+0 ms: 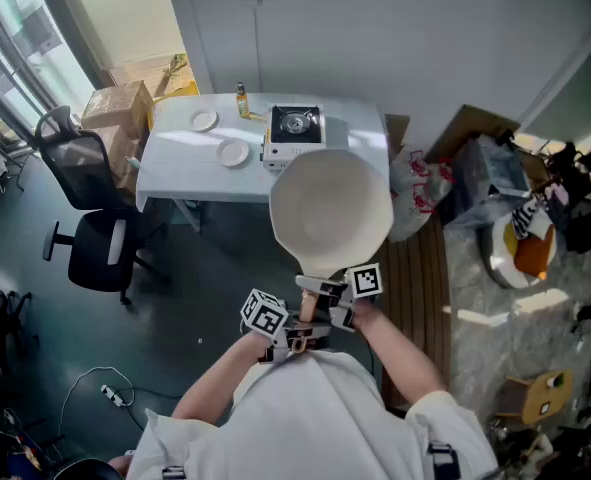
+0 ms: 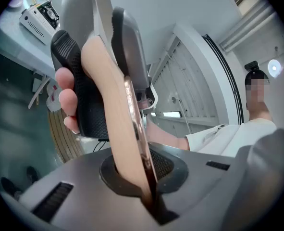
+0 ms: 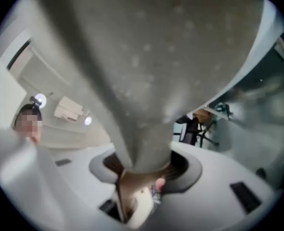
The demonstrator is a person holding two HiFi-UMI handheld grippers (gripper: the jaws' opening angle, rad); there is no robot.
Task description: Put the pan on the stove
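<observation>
Left gripper (image 2: pixel 149 191): jaws together, clamped on the thin tan handle (image 2: pixel 114 114) of the pan (image 1: pixel 330 208), at the end nearer the person. Right gripper (image 3: pixel 138 184): jaws wider, closed on the same handle further up, where it meets the pan's speckled grey underside. The two grippers sit one behind the other, close to the person's chest. Pan is held in the air, cream inside up, handle toward the person. In the head view its far rim overlaps the near edge of the white table (image 1: pixel 175 173), just in front of the stove (image 1: pixel 295 128); pan is not on the stove. Stove stands toward the table's right end, burner ring in plain view. Left of it are a front plate (image 1: pixel 233 153), a back plate (image 1: pixel 204 121) and a small bottle (image 1: pixel 242 100) by the rear edge, all apart from one another. Left of the line to the table is a black office chair (image 1: pixel 90 218), well apart from the pan, with open dark floor (image 1: pixel 225 268) between. Right of the line is a slatted wooden mat (image 1: pixel 420 268), then bags and clutter against the table's right end. Cardboard boxes (image 1: pixel 115 108) sit beyond the chair by the window. A cable (image 1: pixel 100 388) lies on the floor at the person's left.
</observation>
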